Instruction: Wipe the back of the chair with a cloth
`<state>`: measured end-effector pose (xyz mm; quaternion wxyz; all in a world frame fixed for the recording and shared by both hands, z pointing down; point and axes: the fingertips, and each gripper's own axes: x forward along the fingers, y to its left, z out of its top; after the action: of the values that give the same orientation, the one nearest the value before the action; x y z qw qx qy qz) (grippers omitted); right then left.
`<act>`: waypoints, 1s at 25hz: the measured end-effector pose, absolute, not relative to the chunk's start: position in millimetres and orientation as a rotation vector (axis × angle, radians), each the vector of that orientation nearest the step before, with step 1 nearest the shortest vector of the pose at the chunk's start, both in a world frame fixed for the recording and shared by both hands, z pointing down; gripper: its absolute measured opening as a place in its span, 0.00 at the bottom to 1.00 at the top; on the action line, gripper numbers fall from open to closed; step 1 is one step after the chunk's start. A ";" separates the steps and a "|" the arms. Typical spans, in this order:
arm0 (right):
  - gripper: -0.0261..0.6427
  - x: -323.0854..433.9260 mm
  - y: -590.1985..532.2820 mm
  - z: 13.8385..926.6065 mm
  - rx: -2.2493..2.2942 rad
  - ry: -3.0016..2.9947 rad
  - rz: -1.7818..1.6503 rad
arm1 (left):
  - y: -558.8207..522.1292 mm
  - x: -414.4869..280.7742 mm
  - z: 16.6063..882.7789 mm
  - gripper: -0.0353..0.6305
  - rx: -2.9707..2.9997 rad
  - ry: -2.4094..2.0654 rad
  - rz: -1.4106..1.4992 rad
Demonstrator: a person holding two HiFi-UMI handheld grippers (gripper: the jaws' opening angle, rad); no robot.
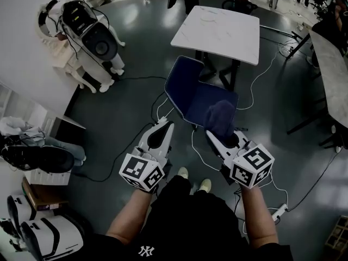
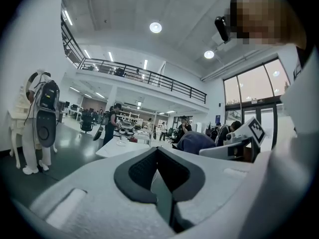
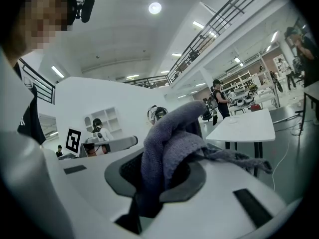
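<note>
holding the cloth (image 1: 220,117) ready looks like the step in hand: the right tool (image 1: 216,136) is clenched on a bunched fold of it, with the loose part heaped over the tool's tip. the left tool (image 1: 165,125) is clenched too, with nothing between its jaws, and hangs just left of the right one. the blue chair (image 1: 190,88) stands on the floor right in front of the person's feet, with a white bench (image 1: 217,34) beyond it on the far side. from above, the cloth overlaps the chair's near right edge, though whether it touches cannot be told. the next move probably calls for carrying the cloth onto the chair's back panel and pressing it flat enough to drag across, keeping the grip firm so the fold does not slip free
</note>
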<state>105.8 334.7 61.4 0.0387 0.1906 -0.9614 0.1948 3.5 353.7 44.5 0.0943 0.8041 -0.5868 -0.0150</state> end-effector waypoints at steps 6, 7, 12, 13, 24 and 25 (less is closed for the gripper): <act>0.15 86.4 299.5 71.0 0.584 -2.921 0.619 | 316.8 -16.9 52.0 0.06 2.389 -1.746 -0.029; 0.15 82.4 293.5 73.7 0.589 -2.914 0.621 | 310.0 -21.5 53.5 0.06 2.394 -1.744 -0.032; 0.15 50.7 252.1 89.6 0.629 -2.882 0.624 | 262.5 -57.2 65.1 0.06 2.433 -1.723 -0.026; 0.15 41.9 239.7 94.1 0.642 -2.872 0.632 | 249.3 -66.3 68.5 0.06 2.441 -1.714 -0.022; 0.15 -55.5 115.1 165.6 0.707 -2.781 0.837 | 111.5 -150.1 120.8 0.06 2.527 -1.534 0.056; 0.15 -60.6 105.5 174.0 0.708 -2.779 0.872 | 102.2 -153.6 125.6 0.06 2.530 -1.517 0.066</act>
<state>-60.6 105.5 174.0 0.0722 0.2357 -0.9247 0.2900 -153.6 102.2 125.6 0.0951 0.8536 -0.5118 0.0222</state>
